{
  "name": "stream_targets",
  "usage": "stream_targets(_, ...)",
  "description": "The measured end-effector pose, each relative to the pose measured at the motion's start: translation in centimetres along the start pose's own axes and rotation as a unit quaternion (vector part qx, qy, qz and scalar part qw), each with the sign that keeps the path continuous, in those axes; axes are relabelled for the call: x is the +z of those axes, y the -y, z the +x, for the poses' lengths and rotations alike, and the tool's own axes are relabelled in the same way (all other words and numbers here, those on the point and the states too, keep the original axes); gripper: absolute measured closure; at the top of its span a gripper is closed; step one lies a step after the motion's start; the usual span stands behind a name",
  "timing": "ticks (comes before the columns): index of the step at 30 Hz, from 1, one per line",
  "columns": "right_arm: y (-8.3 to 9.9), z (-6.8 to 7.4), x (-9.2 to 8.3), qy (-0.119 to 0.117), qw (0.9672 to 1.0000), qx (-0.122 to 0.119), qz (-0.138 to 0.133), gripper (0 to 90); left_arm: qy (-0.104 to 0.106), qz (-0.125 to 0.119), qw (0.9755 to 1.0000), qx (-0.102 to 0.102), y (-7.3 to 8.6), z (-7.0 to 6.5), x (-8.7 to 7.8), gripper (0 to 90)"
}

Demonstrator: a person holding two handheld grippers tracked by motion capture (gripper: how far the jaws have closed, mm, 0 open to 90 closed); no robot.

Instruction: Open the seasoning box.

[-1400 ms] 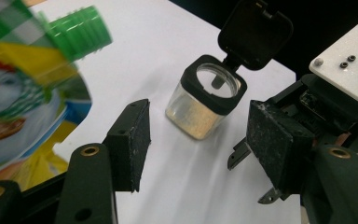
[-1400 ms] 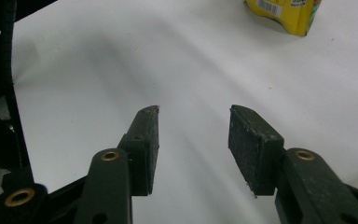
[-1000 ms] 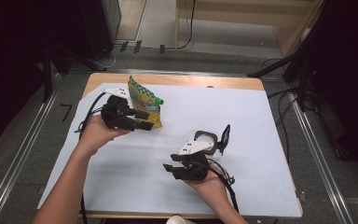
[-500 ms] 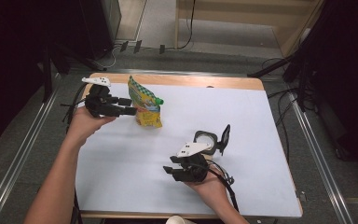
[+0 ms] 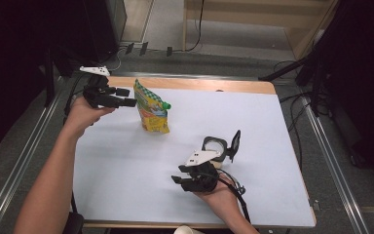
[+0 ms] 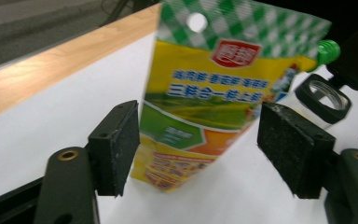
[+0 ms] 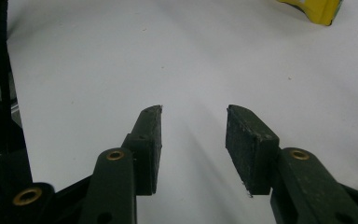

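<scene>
A yellow and green spouted pouch stands upright on the white table, just beyond the left gripper, whose empty jaws have just been opening; the right gripper rests apart, half open, empty.

In the left gripper view the standing pouch is showing blurred print, so its lettering cannot be read, and its top corner is being cut off by the picture's upper edge. The left gripper is hiding parts of both lower sides of the pouch behind its 2 pads. Beyond, the black ring-shaped object is partly running behind a dark shape at the right edge. In the right gripper view only a yellow corner of the pouch is showing at the top edge. In the high view the worktop's near edge is passing behind the person's forearms.
</scene>
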State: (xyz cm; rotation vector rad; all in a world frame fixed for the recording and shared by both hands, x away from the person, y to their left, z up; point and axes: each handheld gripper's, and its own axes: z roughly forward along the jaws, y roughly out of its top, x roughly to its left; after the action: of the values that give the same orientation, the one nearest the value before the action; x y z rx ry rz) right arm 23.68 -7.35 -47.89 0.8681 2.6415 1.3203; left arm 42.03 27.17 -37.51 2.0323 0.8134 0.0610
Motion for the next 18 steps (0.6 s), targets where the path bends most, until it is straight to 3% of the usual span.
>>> stream_targets(6, 0.2, 0.0, 0.0, 0.001, 1.0000, 0.001, 0.001, 56.9, 0.025, 0.002, 0.9997, -0.003, -0.7, 1.1, 0.8, 26.1)
stream_targets(11, 0.5, -0.1, -0.1, 0.003, 1.0000, 0.005, 0.001, 56.9, 0.032, 0.014, 0.9992, 0.020, -1.6, 1.3, 2.0, 22.0)
stream_targets(18, 0.8, -0.3, -0.3, 0.005, 1.0000, 0.009, -0.002, 56.9, 0.051, 0.029, 0.9980, 0.025, -2.0, 1.3, 3.3, 21.5)
